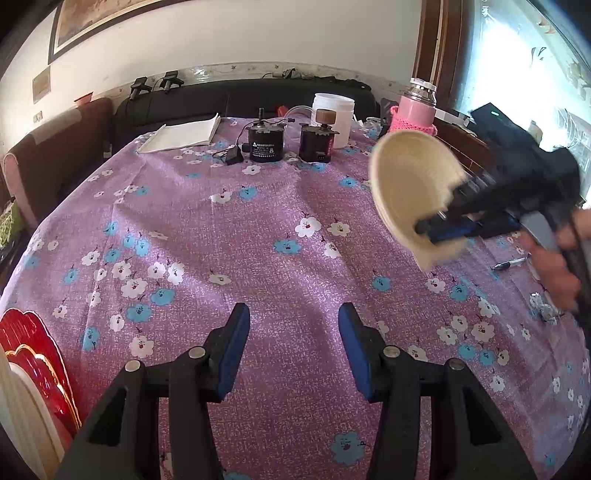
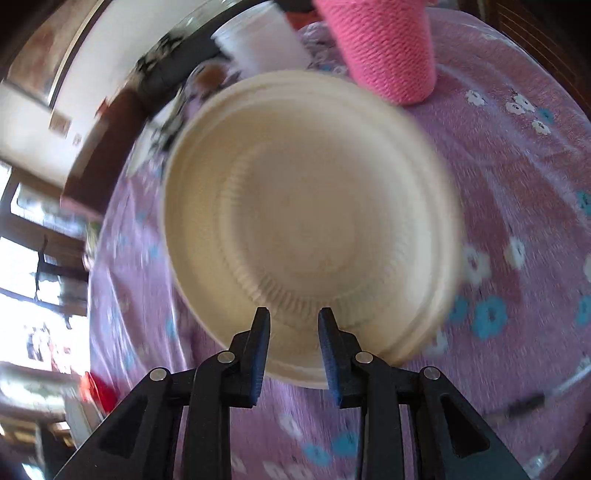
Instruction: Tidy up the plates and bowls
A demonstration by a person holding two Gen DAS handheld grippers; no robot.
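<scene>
left gripper (image 1: 294,341) jaws apart, empty

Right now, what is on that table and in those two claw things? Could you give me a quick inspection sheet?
Surface: table under a purple flowered cloth.
Job's things: cream bowl held tilted above the cloth; red plate at the left edge with a pale dish partly hidden beside it.
Clutter: two black motors, white tub, pink flask, notebook, pen.
Grippers: left gripper open and holding nothing; right gripper clamped on the bowl's rim.
Cables: black lead beside the motors.
Surroundings: dark sofa, framed picture, bright window.
</scene>
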